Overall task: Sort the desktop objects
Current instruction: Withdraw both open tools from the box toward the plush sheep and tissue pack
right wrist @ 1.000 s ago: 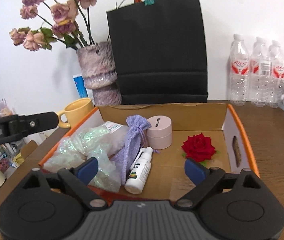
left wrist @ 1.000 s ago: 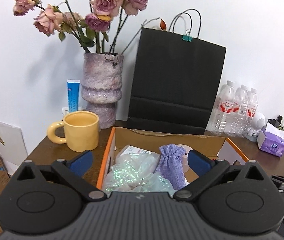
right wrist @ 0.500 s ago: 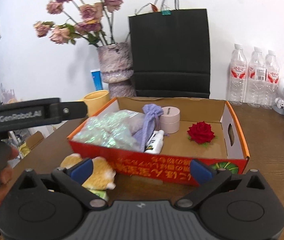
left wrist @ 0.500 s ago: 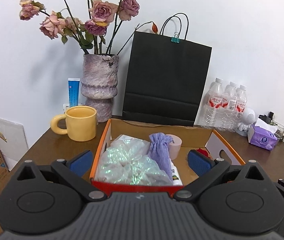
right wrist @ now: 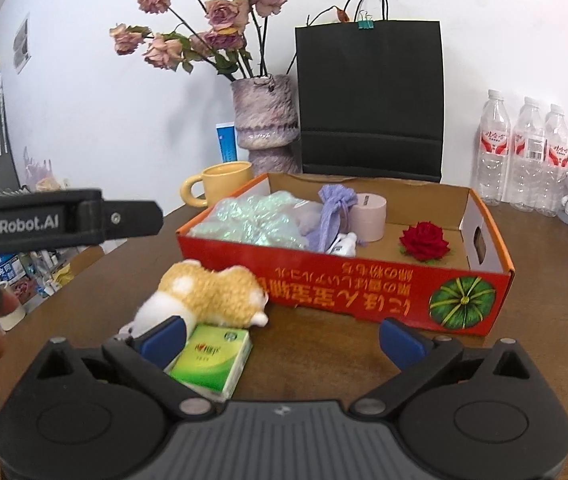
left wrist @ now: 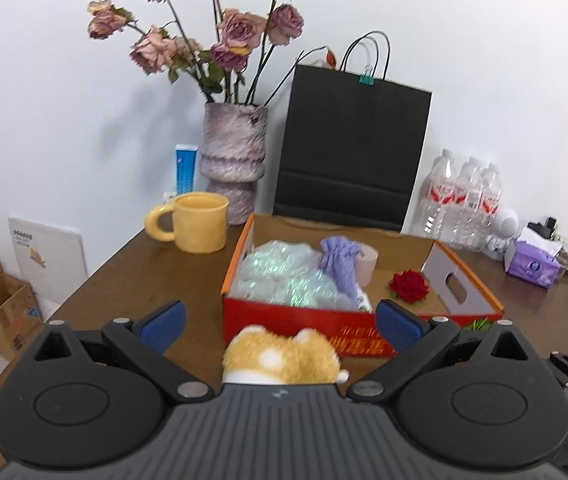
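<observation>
1. Left wrist view: my left claw (left wrist: 278, 322) stands spread wide with nothing between its blue pads. The plush toy (left wrist: 280, 358) lies just in front of it on the tabletop (left wrist: 156, 280), close against the near wall of the orange box (left wrist: 363, 316). The box already holds a shimmering bag (left wrist: 284, 278), a lilac pouch (left wrist: 339, 264), a pink jar (left wrist: 367, 266) and a red rose (left wrist: 409, 286).

2. Right wrist view: my right claw (right wrist: 282, 338) is also fully spread and empty. The green tissue pack (right wrist: 212, 360) lies just by its left pad, touching the plush toy (right wrist: 208, 296), which lies at the box's near-left corner.

3. Handling, as I judge it: the toy looks light, soft and squashy, so I would pinch across its thick middle, not the small feet. The tissue pack should give a little and its wrapper may be slippery; I would take it across the short sides.
</observation>
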Available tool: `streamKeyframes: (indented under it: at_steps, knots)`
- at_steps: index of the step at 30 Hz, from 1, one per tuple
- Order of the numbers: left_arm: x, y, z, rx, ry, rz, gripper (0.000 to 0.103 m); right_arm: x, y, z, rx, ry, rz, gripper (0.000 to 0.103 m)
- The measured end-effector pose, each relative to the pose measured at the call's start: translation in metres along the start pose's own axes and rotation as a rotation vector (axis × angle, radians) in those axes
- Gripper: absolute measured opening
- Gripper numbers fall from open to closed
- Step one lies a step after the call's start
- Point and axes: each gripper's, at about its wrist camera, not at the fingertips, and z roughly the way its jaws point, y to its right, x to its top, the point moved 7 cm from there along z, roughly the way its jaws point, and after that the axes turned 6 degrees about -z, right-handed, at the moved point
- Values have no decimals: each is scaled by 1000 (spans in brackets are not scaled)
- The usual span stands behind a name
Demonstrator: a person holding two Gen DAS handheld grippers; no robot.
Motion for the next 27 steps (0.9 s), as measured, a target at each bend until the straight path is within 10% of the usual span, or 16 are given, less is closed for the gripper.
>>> streamKeyframes:
  at_steps: [27]
  knots:
    - [-44, -44, -56, 147, -18, -26, 103, -29, -29, 1, 46, -42, -102, 103]
